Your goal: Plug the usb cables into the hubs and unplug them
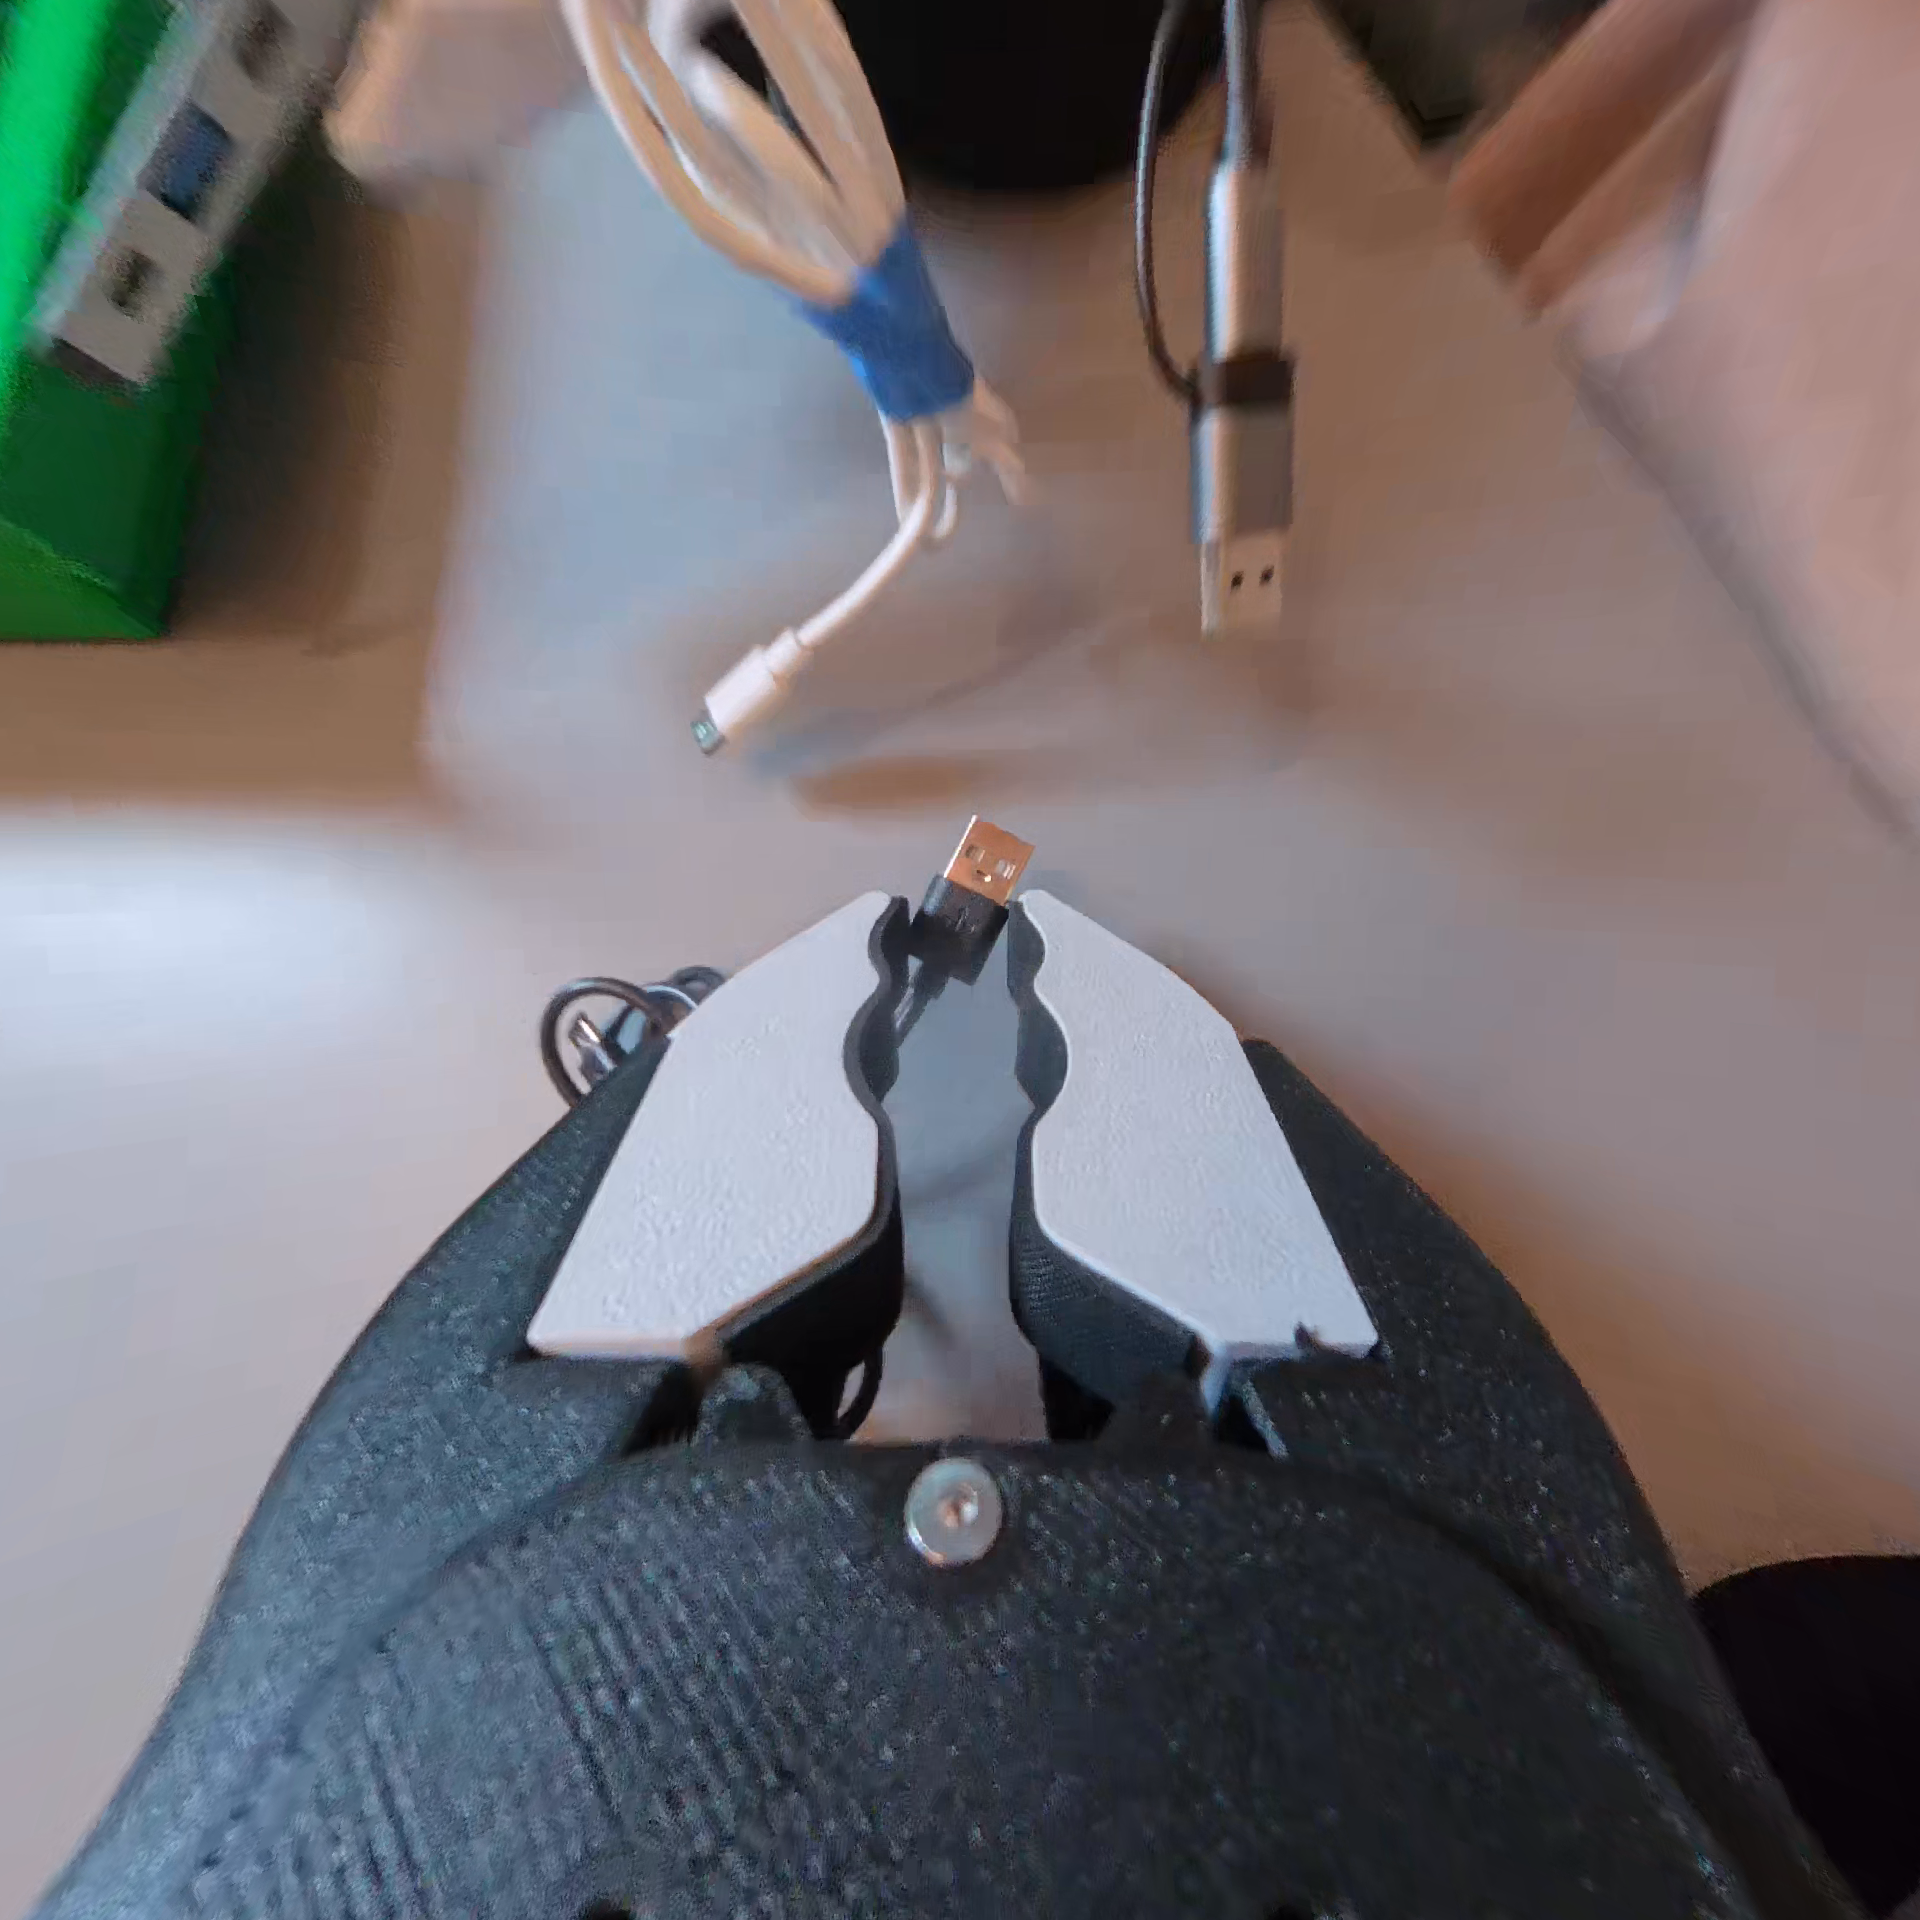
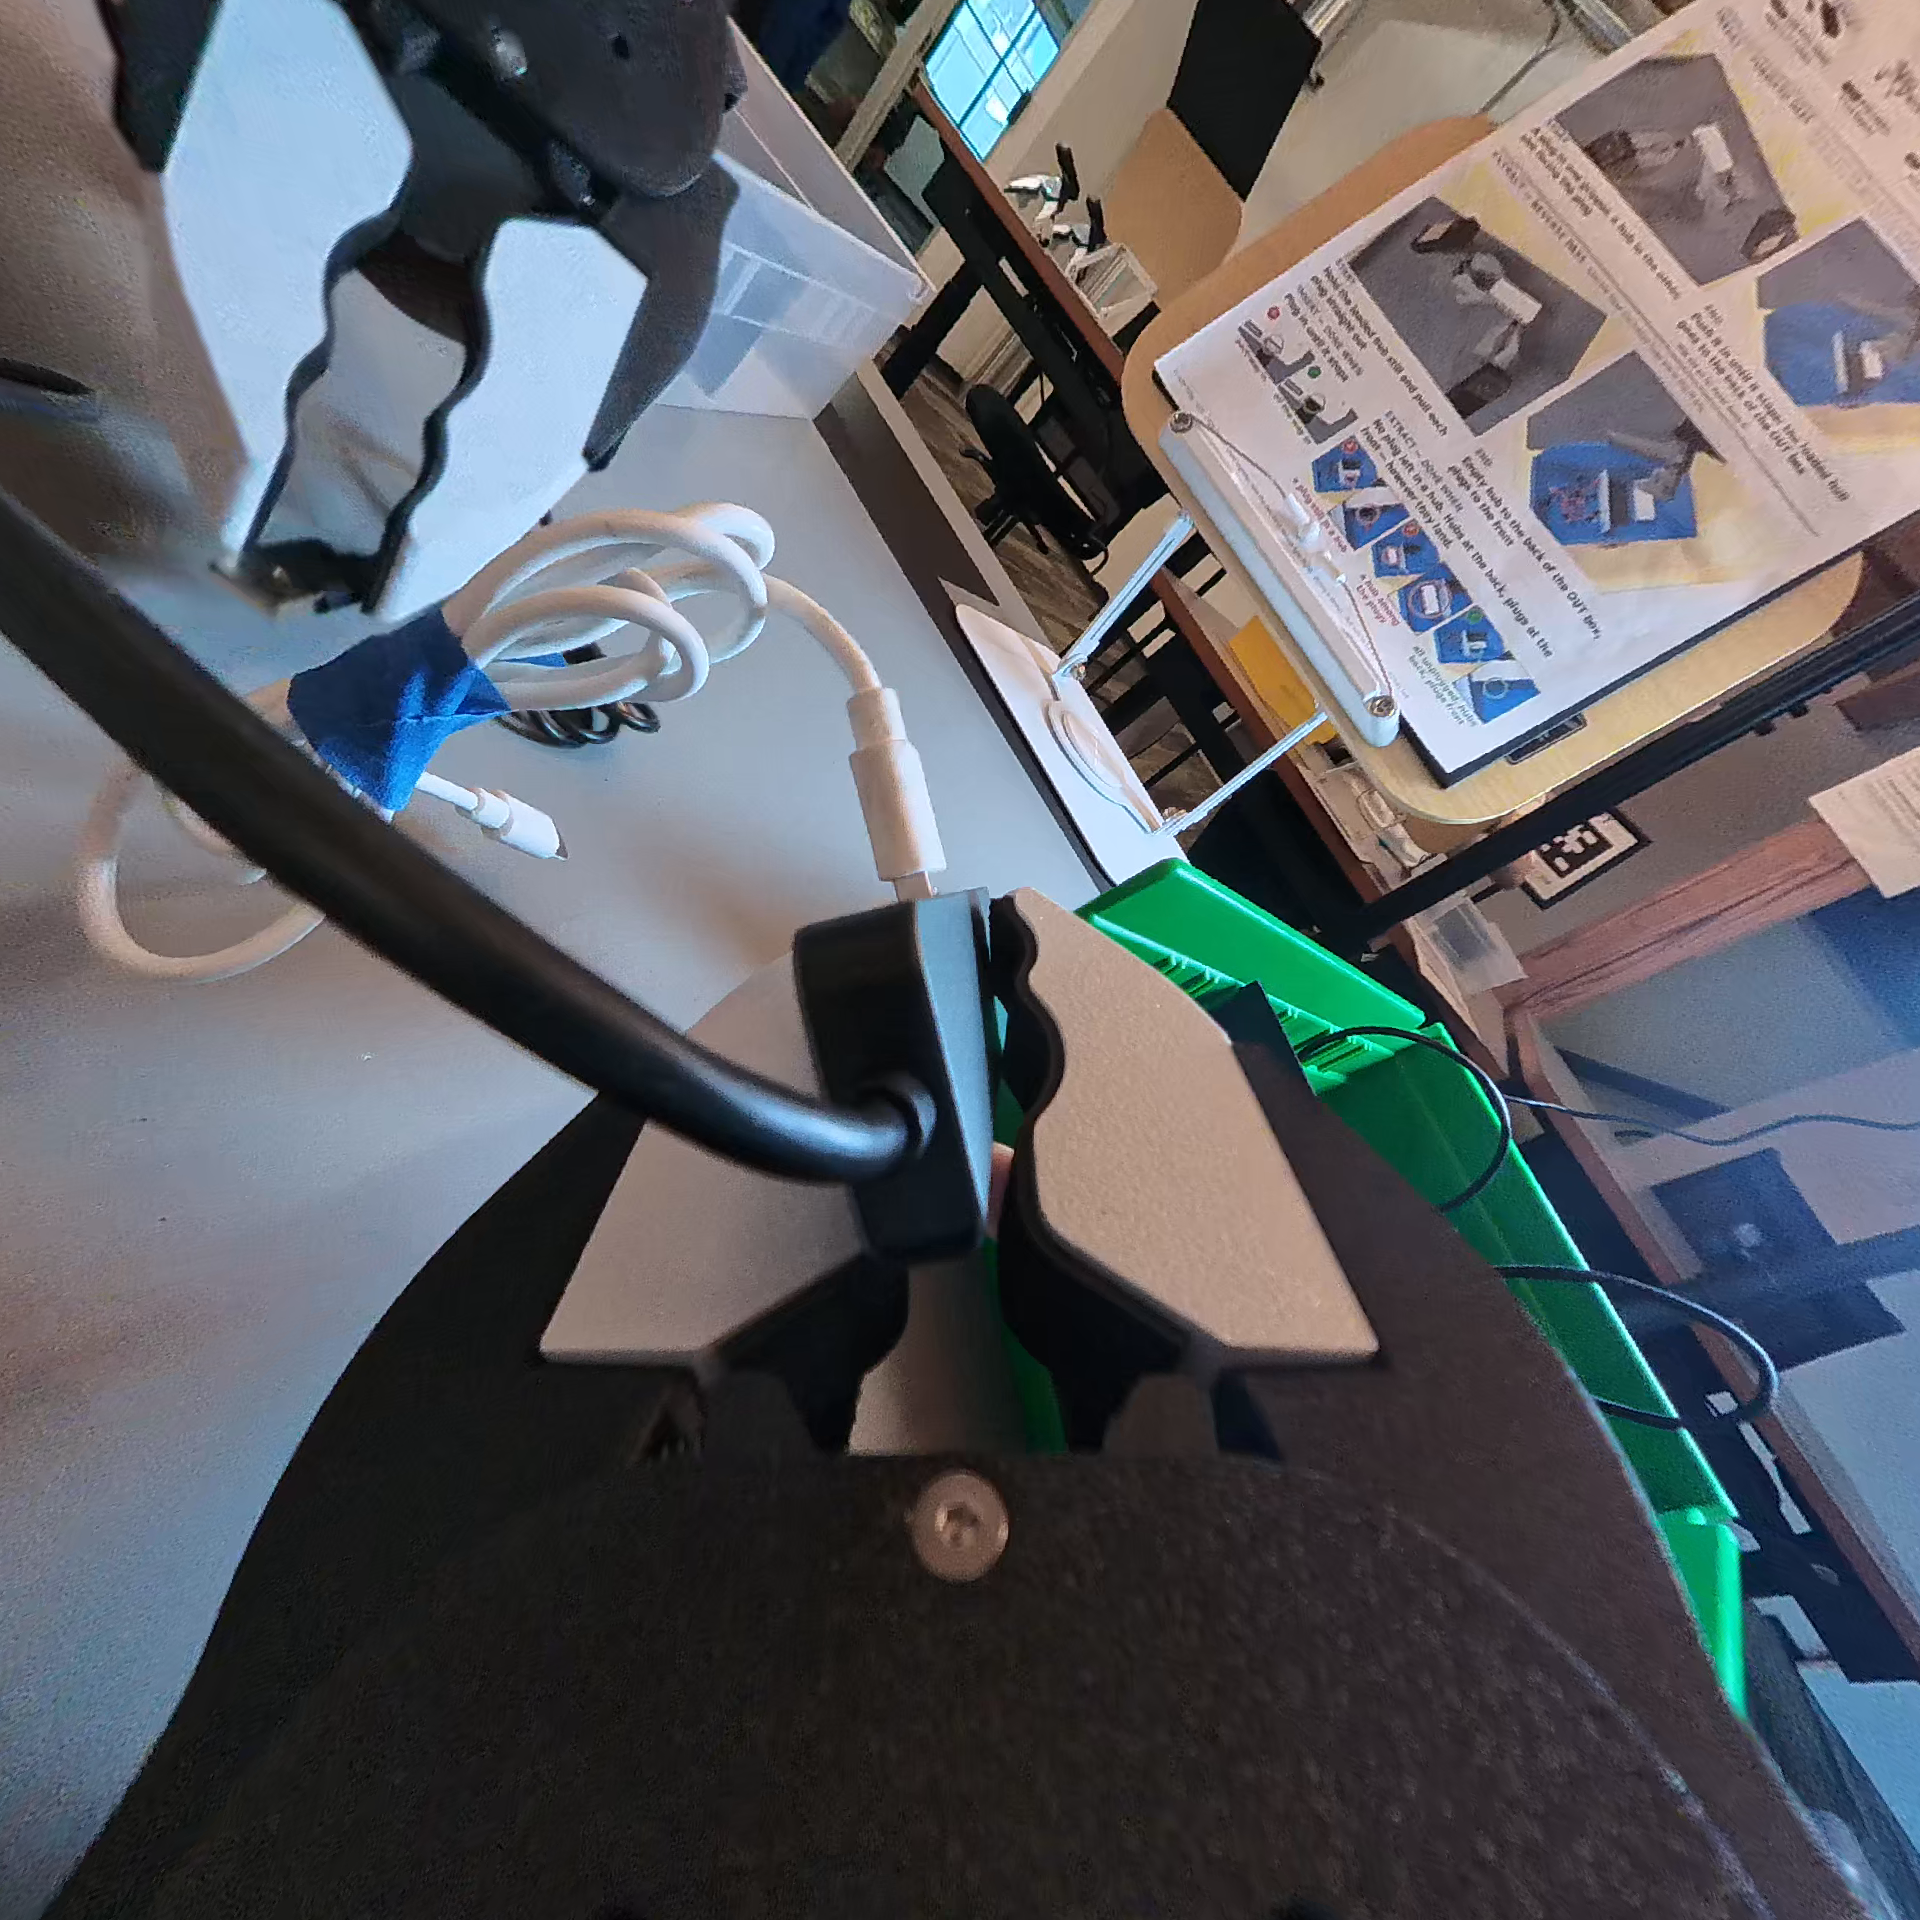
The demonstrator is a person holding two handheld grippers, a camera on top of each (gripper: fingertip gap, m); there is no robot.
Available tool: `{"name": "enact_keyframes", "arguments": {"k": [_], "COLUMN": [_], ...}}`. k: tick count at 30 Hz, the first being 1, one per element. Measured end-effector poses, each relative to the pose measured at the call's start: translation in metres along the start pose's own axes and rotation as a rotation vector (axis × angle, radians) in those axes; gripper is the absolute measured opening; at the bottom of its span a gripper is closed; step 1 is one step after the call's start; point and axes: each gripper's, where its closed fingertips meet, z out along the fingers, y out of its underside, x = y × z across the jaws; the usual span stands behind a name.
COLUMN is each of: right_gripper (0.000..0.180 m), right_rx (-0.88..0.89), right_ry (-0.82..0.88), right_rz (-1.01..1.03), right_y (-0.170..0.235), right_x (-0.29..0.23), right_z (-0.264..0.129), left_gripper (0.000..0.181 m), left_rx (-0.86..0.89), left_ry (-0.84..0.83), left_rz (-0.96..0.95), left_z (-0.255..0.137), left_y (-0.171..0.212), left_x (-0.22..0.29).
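Observation:
My left gripper [image 1: 956, 904] is shut on a black USB-A plug [image 1: 971, 899], whose metal tip sticks out past the fingertips above the pale table. Its thin black cable [image 1: 613, 1023] coils beside the left finger. My right gripper [image 2: 982, 925] is shut on a dark grey hub [image 2: 899, 1070] with a thick black cable [image 2: 364, 883]. A white plug [image 2: 894, 800] is seated in the hub's far end. The left gripper also shows in the right wrist view [image 2: 301, 566], at the top left above the table.
A white cable bundle bound with blue tape [image 1: 894, 332] [image 2: 395, 707] lies on the table. A grey USB-A plug [image 1: 1242, 488] lies beside it. A green bin [image 1: 94, 468] [image 2: 1351, 1143] holds a grey hub [image 1: 135, 239]. A clear box [image 2: 800, 291] and an instruction sheet [image 2: 1558, 364] stand behind.

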Motion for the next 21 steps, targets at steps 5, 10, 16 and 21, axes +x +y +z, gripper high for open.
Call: {"name": "enact_keyframes", "arguments": {"k": [5, 10, 16, 21], "right_gripper": [0.015, 0.015, 0.015, 0.015], "right_rx": [0.015, 0.02, 0.025, 0.024], "right_ry": [-0.016, -0.028, -0.03, -0.034], "right_rz": [-0.021, -0.037, -0.033, -0.034], "right_y": [-0.004, -0.005, -0.006, -0.006], "right_x": [-0.004, -0.008, -0.008, -0.009], "right_z": [-0.001, -0.001, -0.001, -0.001], "left_gripper": [0.018, 0.018, 0.018, 0.017], "left_rx": [0.183, 0.242, 0.309, 0.312], "left_ry": [0.019, 0.027, -0.024, -0.062], "left_rz": [-0.025, -0.032, -0.046, -0.052], "left_z": [-0.021, -0.025, -0.03, -0.031], "left_y": [-0.027, -0.038, -0.051, -0.053], "left_x": [0.004, 0.004, -0.004, -0.01]}}
